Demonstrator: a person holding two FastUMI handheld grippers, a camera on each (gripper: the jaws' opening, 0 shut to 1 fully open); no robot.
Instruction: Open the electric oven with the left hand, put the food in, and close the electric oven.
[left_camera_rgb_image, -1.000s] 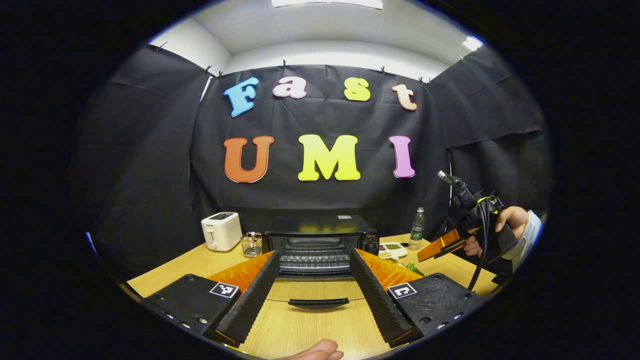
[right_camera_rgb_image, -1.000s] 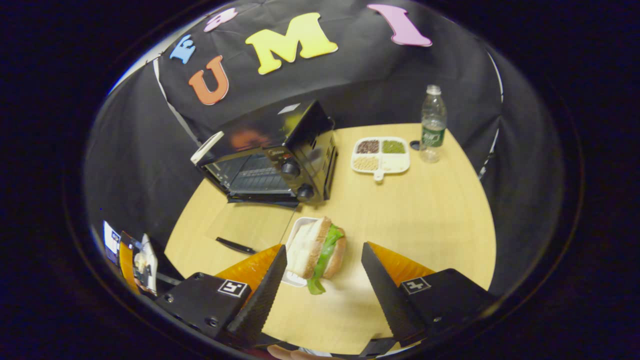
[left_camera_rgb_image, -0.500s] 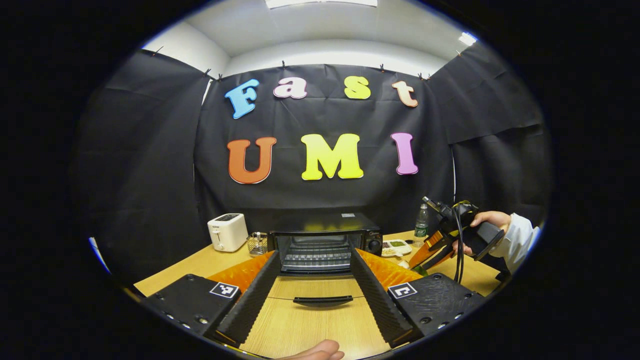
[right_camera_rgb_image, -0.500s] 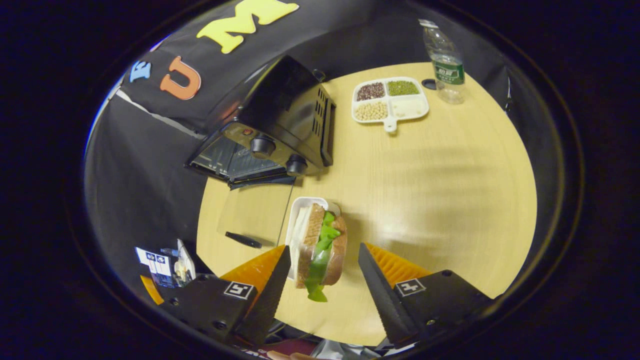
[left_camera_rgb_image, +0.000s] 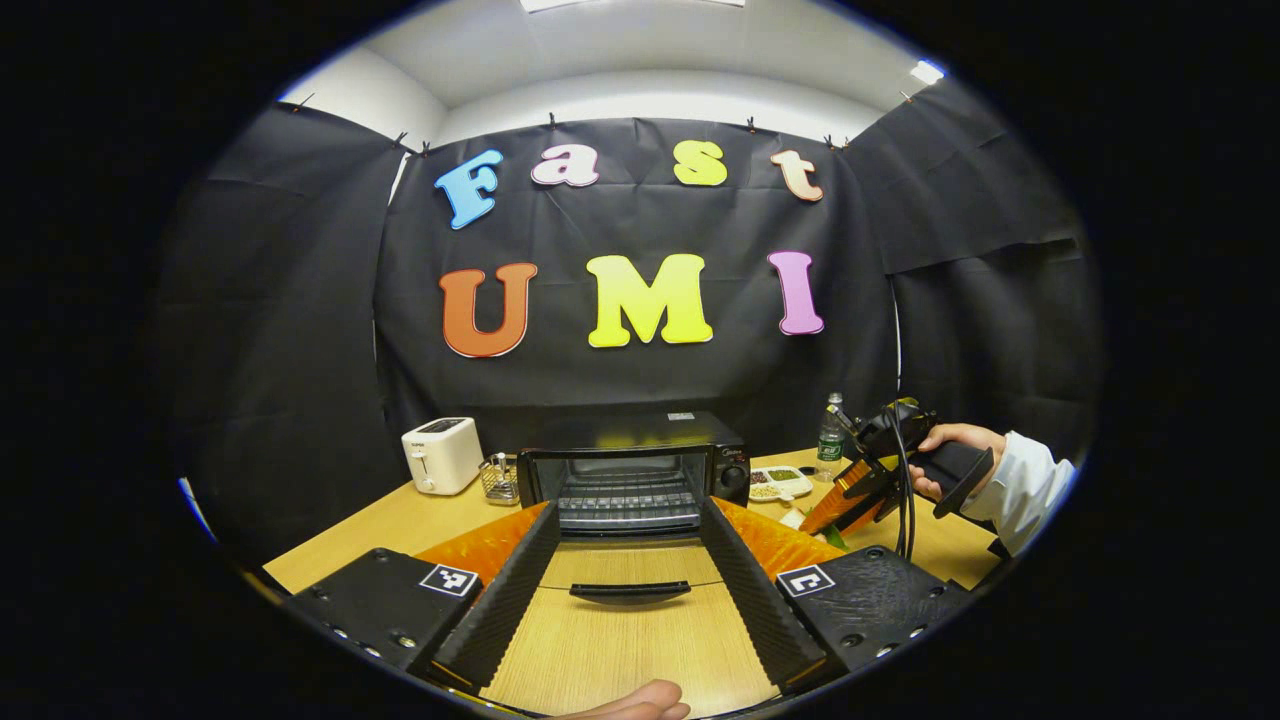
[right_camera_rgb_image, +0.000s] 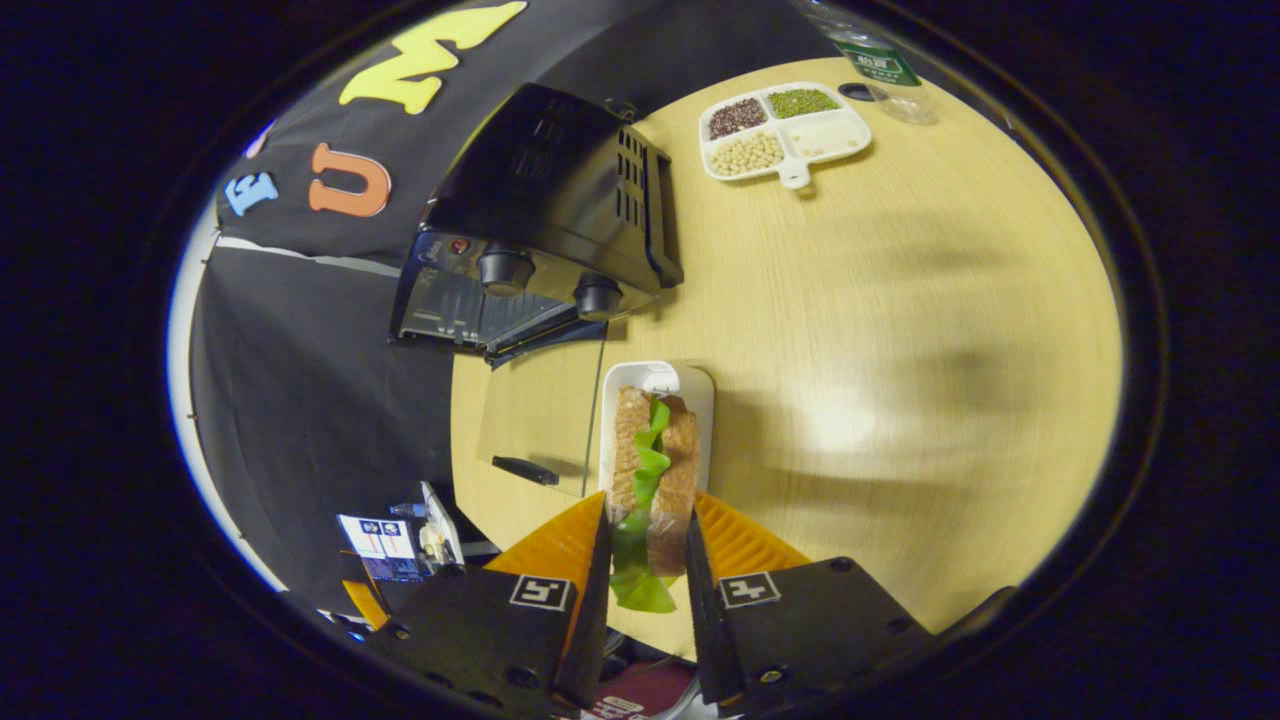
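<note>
The black electric oven (left_camera_rgb_image: 632, 470) stands open at the table's middle, its glass door (left_camera_rgb_image: 600, 570) folded down flat with the handle (left_camera_rgb_image: 630, 592) toward me. My left gripper (left_camera_rgb_image: 630, 600) hovers open in front of it, and the door handle appears between its fingers. In the right gripper view the oven (right_camera_rgb_image: 545, 215) lies to the upper left. A sandwich (right_camera_rgb_image: 655, 470) with green lettuce lies on a white plate (right_camera_rgb_image: 690, 385) beside the oven door. My right gripper (right_camera_rgb_image: 645, 575) is shut on the sandwich's near end. The right gripper (left_camera_rgb_image: 850, 495) also appears at the right, held by a hand.
A white toaster (left_camera_rgb_image: 442, 455) and a wire basket (left_camera_rgb_image: 498, 478) stand left of the oven. A divided tray of beans (right_camera_rgb_image: 785, 135) and a water bottle (right_camera_rgb_image: 875, 70) sit at the back right. A white sleeve (left_camera_rgb_image: 1030, 480) reaches in from the right.
My right gripper has come down over the sandwich and its fingers have narrowed from wide open to pressing on it. The left gripper stays open, almost still.
</note>
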